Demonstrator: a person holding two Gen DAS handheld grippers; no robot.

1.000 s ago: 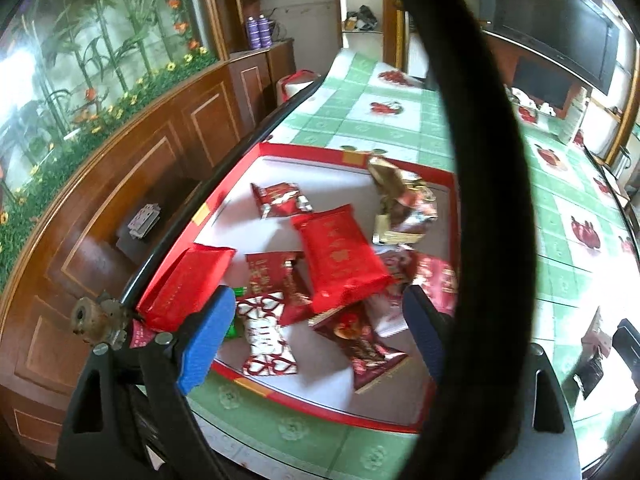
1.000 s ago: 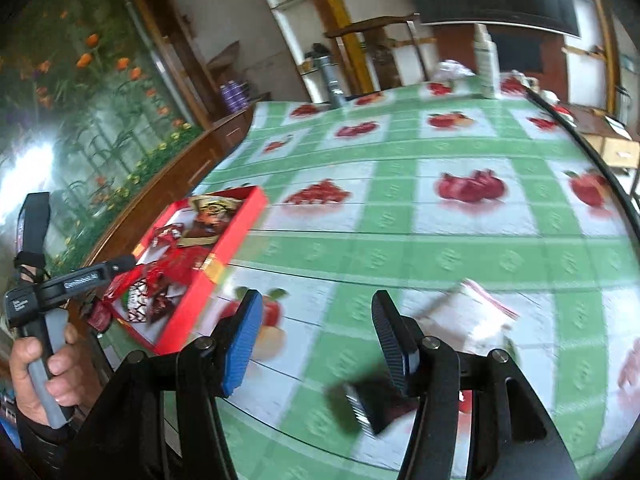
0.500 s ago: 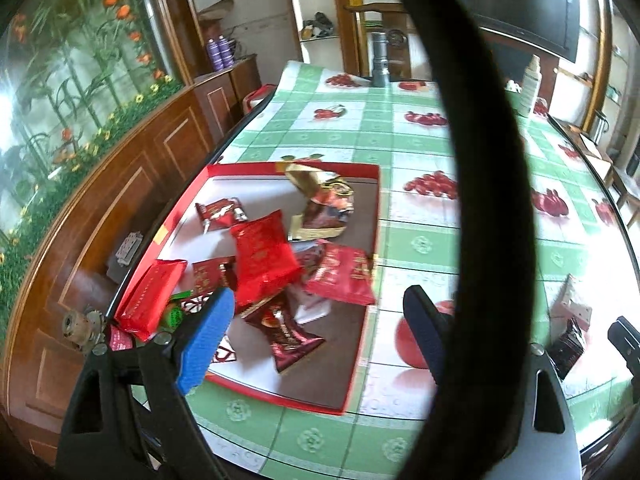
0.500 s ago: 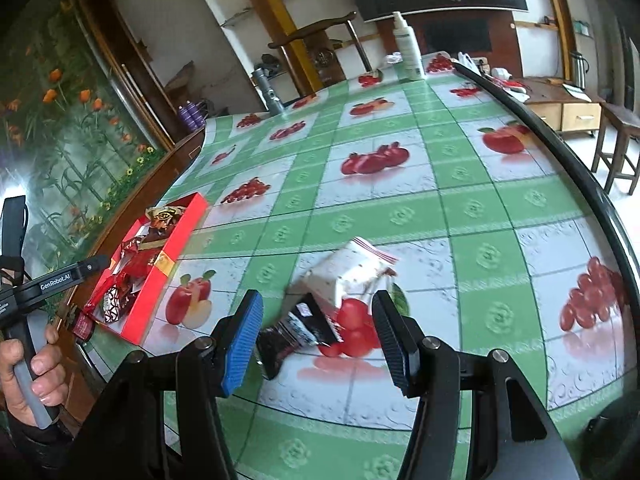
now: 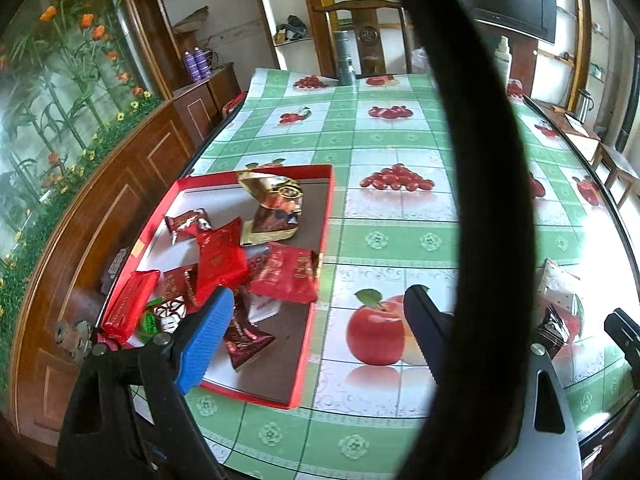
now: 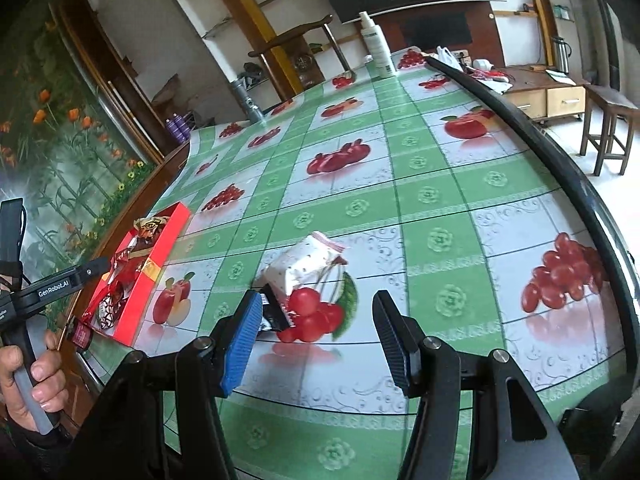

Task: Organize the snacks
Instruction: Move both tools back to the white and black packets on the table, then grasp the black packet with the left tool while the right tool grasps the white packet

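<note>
A red tray (image 5: 320, 240) with several red and gold snack packets lies at the table's left edge; it also shows as the red tray (image 6: 158, 264) in the right wrist view. My left gripper (image 5: 316, 336) hangs open above the tray's right rim with nothing between its fingers. A white spotted packet (image 6: 304, 264) and a dark packet (image 6: 274, 312) lie loose on the green fruit-print cloth. My right gripper (image 6: 320, 336) is open just short of them, the dark packet close ahead of its blue finger (image 6: 244, 336). Both packets, white (image 5: 558, 284) and dark (image 5: 554, 324), show at the far right of the left wrist view.
A thick black strap (image 5: 480, 200) arcs across the left wrist view and hides part of the table. A white bottle (image 6: 376, 48) and a metal cylinder (image 6: 248, 108) stand at the far end. A wooden cabinet (image 5: 120, 200) runs along the left. A hand (image 6: 24, 380) holds the left gripper's handle.
The left gripper has moved right from over the tray's middle to its right rim. The right gripper has shifted so the loose packets now lie ahead of its left finger.
</note>
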